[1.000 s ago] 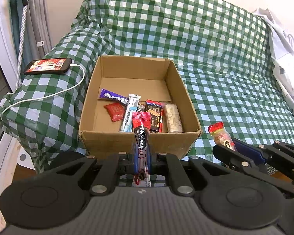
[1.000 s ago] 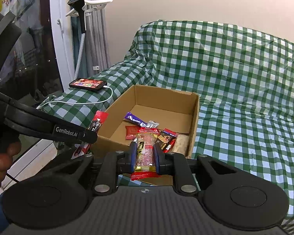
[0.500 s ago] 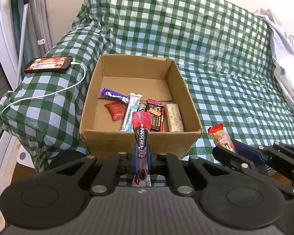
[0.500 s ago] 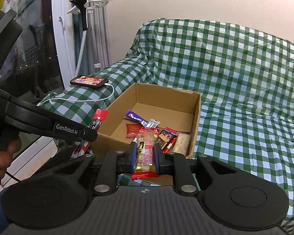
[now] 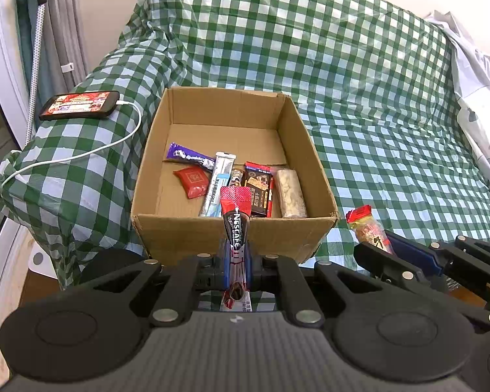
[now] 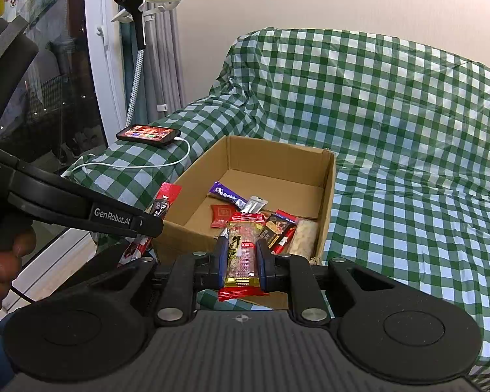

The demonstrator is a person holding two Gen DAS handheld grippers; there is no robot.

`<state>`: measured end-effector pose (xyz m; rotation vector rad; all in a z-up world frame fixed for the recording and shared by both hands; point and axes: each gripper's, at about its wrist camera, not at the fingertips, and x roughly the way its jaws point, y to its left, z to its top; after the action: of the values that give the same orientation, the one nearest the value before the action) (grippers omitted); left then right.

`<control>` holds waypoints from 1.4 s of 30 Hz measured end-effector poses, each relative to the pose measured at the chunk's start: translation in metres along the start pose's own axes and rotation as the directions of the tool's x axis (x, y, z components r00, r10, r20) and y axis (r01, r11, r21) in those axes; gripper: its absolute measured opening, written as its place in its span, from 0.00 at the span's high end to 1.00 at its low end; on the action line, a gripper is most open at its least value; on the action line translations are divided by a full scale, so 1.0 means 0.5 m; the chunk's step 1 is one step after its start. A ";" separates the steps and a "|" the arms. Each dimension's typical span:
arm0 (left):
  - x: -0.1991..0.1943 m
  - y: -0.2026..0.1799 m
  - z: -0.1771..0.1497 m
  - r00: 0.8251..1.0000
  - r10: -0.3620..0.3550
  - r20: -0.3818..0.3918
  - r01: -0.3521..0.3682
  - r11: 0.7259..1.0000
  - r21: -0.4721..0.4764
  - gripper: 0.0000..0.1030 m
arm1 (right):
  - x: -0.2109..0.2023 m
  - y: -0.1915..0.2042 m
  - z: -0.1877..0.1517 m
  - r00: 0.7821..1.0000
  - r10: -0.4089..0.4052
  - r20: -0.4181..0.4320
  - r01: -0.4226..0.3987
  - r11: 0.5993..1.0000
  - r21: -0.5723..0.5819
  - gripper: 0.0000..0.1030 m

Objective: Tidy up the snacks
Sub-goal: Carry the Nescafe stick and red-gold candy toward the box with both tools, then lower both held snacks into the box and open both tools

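An open cardboard box (image 5: 232,232) sits on the green checked sofa and holds several snacks: a purple bar (image 5: 187,156), a small red packet (image 5: 192,181), a white stick (image 5: 219,183), a dark bar (image 5: 258,189) and a pale roll (image 5: 289,192). My left gripper (image 5: 236,254) is shut on a red Nescafe stick (image 5: 235,219), held upright just in front of the box's near wall. My right gripper (image 6: 241,256) is shut on a red-ended nut bar (image 6: 242,248), also before the box (image 6: 326,215). Each gripper shows in the other's view: the right gripper (image 5: 380,245), the left gripper (image 6: 153,222).
A phone (image 5: 80,105) with a white charging cable (image 5: 81,155) lies on the sofa arm left of the box. A white cloth (image 5: 480,91) lies at the sofa's right end. A window, curtain and a stand are on the left (image 6: 137,32).
Both grippers have edged slightly closer to the box while keeping their snacks. Nothing was let go.
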<state>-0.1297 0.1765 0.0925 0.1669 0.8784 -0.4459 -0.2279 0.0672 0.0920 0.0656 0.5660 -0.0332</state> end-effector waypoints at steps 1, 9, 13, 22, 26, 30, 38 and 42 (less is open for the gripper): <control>0.000 -0.001 0.001 1.000 0.000 0.000 0.000 1.000 0.000 0.91 | 0.000 0.001 0.002 1.000 0.000 0.000 0.000 1.000 0.000 0.81; 0.005 0.002 -0.001 1.000 0.000 -0.007 0.000 1.000 -0.003 0.91 | 0.010 0.004 -0.009 1.000 0.002 -0.009 -0.002 1.000 0.002 0.81; 0.019 0.009 -0.001 1.000 -0.004 -0.022 0.003 1.000 -0.005 0.91 | 0.022 0.009 -0.012 1.000 0.004 -0.025 -0.004 1.000 0.005 0.81; 0.057 0.020 0.005 0.997 -0.013 -0.072 0.012 1.000 -0.017 0.91 | 0.044 0.004 -0.012 0.997 0.014 -0.080 -0.014 1.000 0.012 0.81; 0.080 0.030 0.010 0.995 -0.012 -0.099 0.009 0.999 -0.033 0.91 | 0.062 -0.005 -0.012 0.993 0.020 -0.113 -0.018 1.000 0.022 0.81; 0.103 0.041 0.019 0.993 -0.004 -0.122 -0.001 0.999 -0.044 0.91 | 0.085 -0.014 -0.008 0.990 0.028 -0.141 -0.025 0.999 0.027 0.81; 0.152 0.061 0.072 0.990 0.005 -0.142 -0.013 0.998 -0.059 0.91 | 0.146 -0.040 0.020 0.984 0.037 -0.176 -0.027 0.998 0.056 0.81; 0.179 0.067 0.119 0.991 0.003 -0.135 -0.011 0.998 -0.060 0.91 | 0.183 -0.056 0.050 0.986 0.045 -0.162 -0.033 0.997 0.076 0.81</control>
<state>-0.0233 0.1599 0.0593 0.1455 1.0228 -0.4043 -0.1387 0.0362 0.0624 0.1516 0.7281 -0.0104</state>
